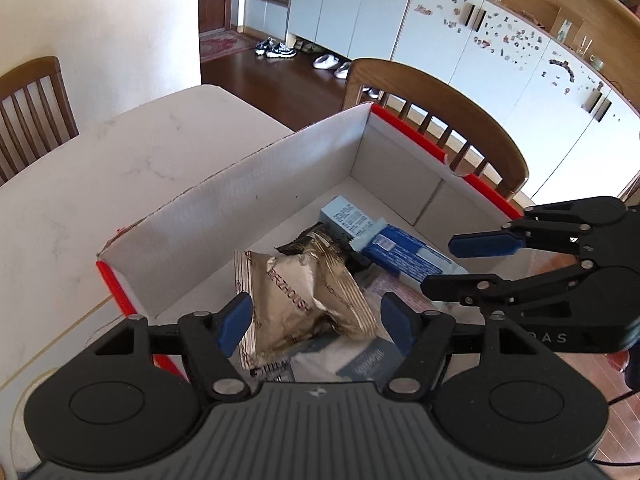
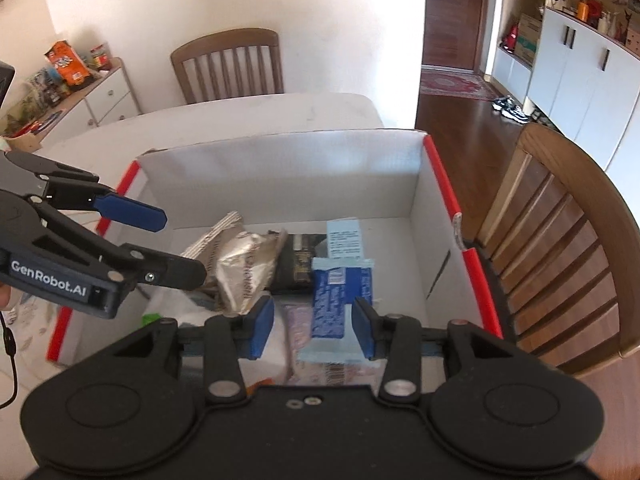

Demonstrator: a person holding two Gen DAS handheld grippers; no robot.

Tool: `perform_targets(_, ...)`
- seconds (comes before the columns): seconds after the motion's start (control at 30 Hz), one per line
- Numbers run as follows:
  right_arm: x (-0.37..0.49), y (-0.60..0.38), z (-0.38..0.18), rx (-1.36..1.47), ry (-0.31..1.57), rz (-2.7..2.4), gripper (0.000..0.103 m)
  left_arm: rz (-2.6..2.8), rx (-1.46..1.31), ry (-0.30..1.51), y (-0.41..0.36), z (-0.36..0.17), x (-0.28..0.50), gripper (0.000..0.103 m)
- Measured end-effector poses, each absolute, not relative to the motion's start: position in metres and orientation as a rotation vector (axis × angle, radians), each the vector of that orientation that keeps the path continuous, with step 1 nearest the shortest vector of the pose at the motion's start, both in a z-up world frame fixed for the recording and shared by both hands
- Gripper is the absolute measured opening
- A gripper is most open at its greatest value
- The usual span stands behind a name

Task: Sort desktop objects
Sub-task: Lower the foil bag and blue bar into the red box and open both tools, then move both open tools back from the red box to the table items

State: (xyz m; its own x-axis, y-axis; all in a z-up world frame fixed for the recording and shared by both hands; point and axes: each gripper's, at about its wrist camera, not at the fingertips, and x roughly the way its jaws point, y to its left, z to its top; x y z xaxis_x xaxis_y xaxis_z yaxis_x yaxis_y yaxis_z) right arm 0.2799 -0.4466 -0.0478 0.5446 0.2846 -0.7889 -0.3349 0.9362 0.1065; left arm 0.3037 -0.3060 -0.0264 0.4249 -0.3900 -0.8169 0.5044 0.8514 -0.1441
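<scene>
A white cardboard box with red edges (image 1: 280,184) (image 2: 280,176) stands on the table and holds several packets. A gold foil packet (image 1: 304,300) (image 2: 244,268) lies on top, with a dark packet (image 1: 320,240) (image 2: 298,264) behind it and a blue packet (image 1: 408,258) (image 2: 340,296) to the right. My left gripper (image 1: 316,324) (image 2: 176,244) is open over the gold packet, touching nothing. My right gripper (image 2: 313,330) (image 1: 460,264) is open above the blue packet, holding nothing.
The box sits on a white marble table (image 1: 100,184) (image 2: 260,116). Wooden chairs stand at the table's far side (image 2: 232,64) and right side (image 2: 560,240) (image 1: 440,120). More flat packets fill the box's near end (image 2: 280,340).
</scene>
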Motion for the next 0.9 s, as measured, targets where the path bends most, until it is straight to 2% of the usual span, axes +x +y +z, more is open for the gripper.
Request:
perform_targets(0.2,0.269,-0.444,-0.04,-0.056,0.915,0.399,0.044,-0.569,0.094,0.963,-0.298,-0.018,0.288,0.07)
perform_targets(0.37,0.265,-0.444,-0.038,-0.027,0.914,0.408,0.044,-0.578,0.091,0.933,-0.292,-0.012,0.276,0.076)
perform_targets(0.43,0.262,-0.443,-0.037,-0.021,0.908,0.405,0.048,-0.58,0.091,0.926,-0.289,-0.01,0.271,0.076)
perform_targets(0.5,0.259,-0.441,-0.035,-0.011,0.89,0.402,0.066,-0.582,0.086,0.921,-0.285,-0.008,0.268,0.078)
perform_targets(0.9,0.242,-0.427,-0.029,-0.003,0.872,0.346,0.07,-0.583,0.074,0.856,-0.257,0.002,0.244,0.089)
